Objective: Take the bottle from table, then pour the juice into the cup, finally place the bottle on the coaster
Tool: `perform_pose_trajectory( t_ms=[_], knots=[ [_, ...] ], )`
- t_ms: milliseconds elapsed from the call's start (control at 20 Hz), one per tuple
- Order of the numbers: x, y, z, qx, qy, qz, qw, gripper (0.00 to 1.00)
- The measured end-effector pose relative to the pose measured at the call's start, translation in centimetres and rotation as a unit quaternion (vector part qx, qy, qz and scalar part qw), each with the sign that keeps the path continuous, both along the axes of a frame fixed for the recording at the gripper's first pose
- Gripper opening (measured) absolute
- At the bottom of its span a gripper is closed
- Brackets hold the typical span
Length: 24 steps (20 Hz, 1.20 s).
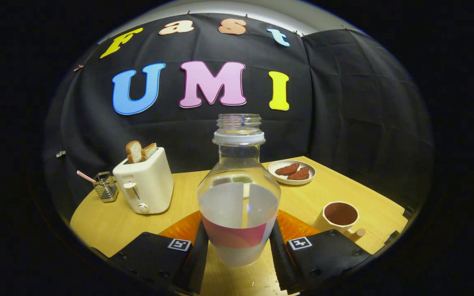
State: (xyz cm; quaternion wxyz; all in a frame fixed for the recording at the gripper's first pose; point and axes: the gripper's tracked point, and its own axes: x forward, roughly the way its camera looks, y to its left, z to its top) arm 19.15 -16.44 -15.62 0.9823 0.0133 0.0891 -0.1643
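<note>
The gripper (pixel 239 255) points level across the light wooden table (pixel 344 189), its two black fingers (pixel 198 255) closed against either side of the lower body of a clear, uncapped plastic bottle (pixel 239 193) with a white neck ring and a pink-and-white label band. Each finger lies flat on the bottle's wall with no gap to be seen, so the claw is only as wide as the bottle and has it clamped. The bottle stands upright between the fingers; whether its base is on the table cannot be told. Behind the bottle, showing on both sides of it, lies an orange ribbed coaster (pixel 292 226) on the table. Just beyond the right finger sits a cream cup (pixel 340 216) with a brown inside and a short stub handle, upright and apart from the bottle. Farther back on the right a small white plate (pixel 280 174) carries two reddish-brown pieces of food (pixel 293 172). Beyond the left finger stands a cream toaster (pixel 145 185) with two slices of bread (pixel 140 151) sticking out of its top, and beside it a small wire basket (pixel 105 187) holding a pink stick.
</note>
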Motion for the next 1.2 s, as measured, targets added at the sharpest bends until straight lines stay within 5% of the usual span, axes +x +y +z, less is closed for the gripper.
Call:
perform_pose_trajectory(
  t_ms=[250,650,1200],
  knots=[
    [5.4,1.2,0.9,-0.089,0.000,0.018,0.996,0.70],
    [12.2,1.1,-0.6,-0.061,0.001,-0.014,0.998,0.70],
    [13.4,0.3,-4.8,-0.029,0.032,-0.025,0.999,0.72]
  ],
)
